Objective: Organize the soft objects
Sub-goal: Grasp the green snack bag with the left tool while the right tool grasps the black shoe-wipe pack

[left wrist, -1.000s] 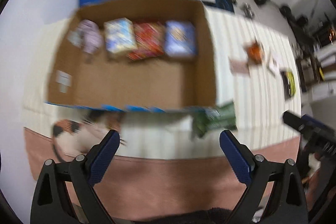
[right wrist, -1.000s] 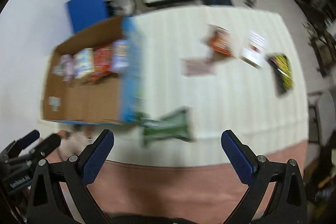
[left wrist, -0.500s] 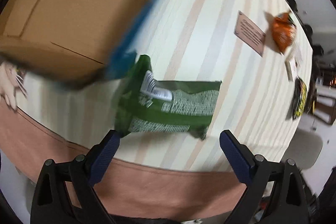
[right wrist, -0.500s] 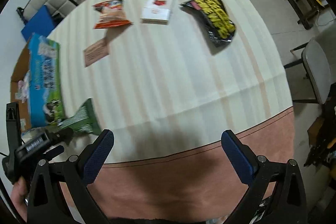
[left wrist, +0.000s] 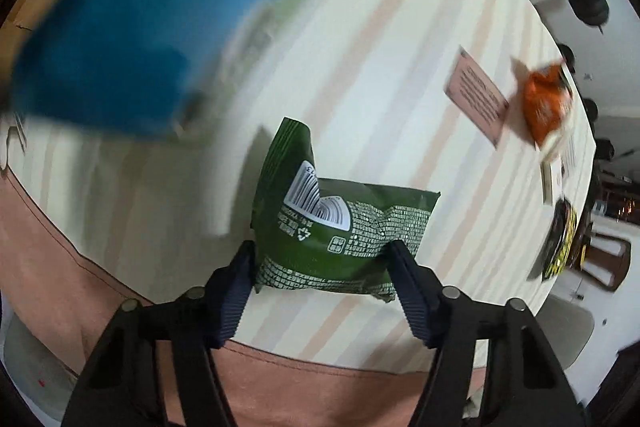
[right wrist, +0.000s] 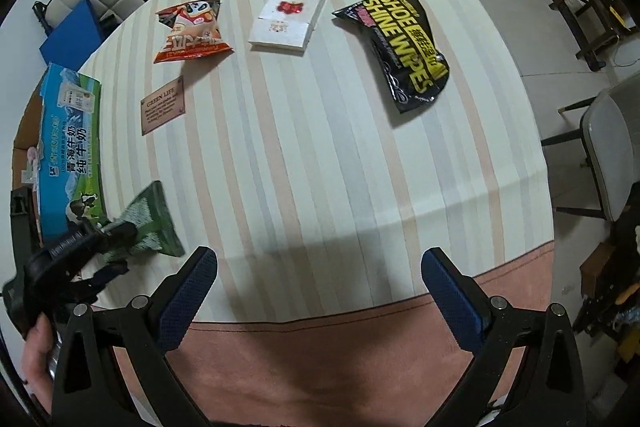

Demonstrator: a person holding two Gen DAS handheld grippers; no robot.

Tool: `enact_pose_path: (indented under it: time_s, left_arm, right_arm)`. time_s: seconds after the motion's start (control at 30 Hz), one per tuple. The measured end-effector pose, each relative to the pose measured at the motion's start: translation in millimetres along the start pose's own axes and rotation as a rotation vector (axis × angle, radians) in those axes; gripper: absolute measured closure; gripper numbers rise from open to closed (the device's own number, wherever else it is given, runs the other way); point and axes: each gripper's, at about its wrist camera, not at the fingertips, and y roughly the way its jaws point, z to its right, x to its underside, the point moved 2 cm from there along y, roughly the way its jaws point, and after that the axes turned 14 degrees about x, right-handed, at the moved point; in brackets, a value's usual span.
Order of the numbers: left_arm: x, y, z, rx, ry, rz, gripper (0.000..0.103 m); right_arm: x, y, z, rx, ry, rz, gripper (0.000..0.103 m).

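Note:
A green snack packet (left wrist: 340, 227) lies on the striped tablecloth beside the blue-sided cardboard box (left wrist: 120, 39). My left gripper (left wrist: 320, 267) has both fingers pressed on the packet's near end, shut on it; it also shows in the right wrist view (right wrist: 116, 239) with the green packet (right wrist: 150, 215) and the box (right wrist: 68, 147). My right gripper (right wrist: 318, 275) is open and empty over the table's near edge. An orange snack bag (right wrist: 192, 31), a white packet (right wrist: 292, 11) and a black shoe-wipes pack (right wrist: 404, 47) lie farther out.
A brown card (right wrist: 162, 105) lies between the box and the orange bag (left wrist: 546, 103). A grey chair (right wrist: 612, 147) stands at the right of the table, more chairs and a blue folder (right wrist: 70, 35) behind it. The pink cloth hem (right wrist: 320, 347) marks the near edge.
My left gripper swung right from the box, moved onto the green packet and closed on it. My right gripper turned right toward the far items and stayed open.

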Motion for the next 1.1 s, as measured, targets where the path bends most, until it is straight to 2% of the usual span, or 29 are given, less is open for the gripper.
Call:
enact_pose_path:
  time_s: [0.13,0.23,0.33,0.37,0.43,0.53,0.63,0.67,0.77,0.8,0.83,0.87,0.9,0.93,1.03,1.1]
  left_arm:
    - [26,12,20,-0.017,0.089,-0.067,0.041]
    - [45,25,34,0.004,0.184,-0.219,0.04]
    - [72,22,55,-0.046,0.365,-0.36,0.04]
    - [83,18,65,-0.083,0.473,-0.4,0.04]
    - [91,13,81,-0.196,0.639,-0.399,0.04]
    - [80,20,100,-0.322,0.771,-0.337,0.04]
    - [62,47,109,-0.364,0.768,-0.382,0.038]
    - [58,57,111,-0.377,0.769,-0.407,0.035]
    - [53,91,106,-0.42,0.762,-0.509,0.035]
    - [52,96,105,-0.425,0.756,-0.519,0.034]
    - [51,95,109,-0.413,0.749,-0.499,0.034]
    - [50,96,117,-0.398,0.745,-0.476,0.039]
    - [46,93,123,-0.375,0.732,-0.444,0.056]
    - [43,93,127,-0.359,0.704,-0.421,0.062]
    - [26,89,133,-0.28,0.576,-0.375,0.065]
    - [16,86,134,-0.255,0.539,-0.361,0.065]
  right_arm:
    - [-4,5,2,-0.005,-0.005,-0.01,0.0]
    - [-7,10,8,-0.012,-0.007,-0.028,0.0]
    - [-8,13,18,-0.014,-0.013,-0.039,0.0]
    - [-9,14,22,-0.015,-0.019,-0.044,0.0]
    - [-8,15,29,-0.018,-0.021,-0.047,0.0]
    - [-10,16,38,-0.012,-0.023,-0.045,0.0]
    - [-13,16,47,-0.016,-0.008,-0.044,0.0]
    - [-15,15,50,-0.018,-0.004,-0.042,0.0]
    - [-24,9,59,-0.014,0.008,-0.029,0.0]
    - [-29,7,62,-0.011,0.011,-0.022,0.0]
    - [-35,5,64,-0.005,0.009,-0.015,0.0]
    - [-40,3,66,0.003,0.008,-0.01,0.0]
    - [-47,2,68,0.011,0.006,-0.002,0.0]
    - [-54,1,69,0.017,0.005,0.004,0.0]
    - [-86,7,72,0.051,-0.001,0.02,0.0]
    - [-111,17,69,0.067,-0.02,0.022,0.0]
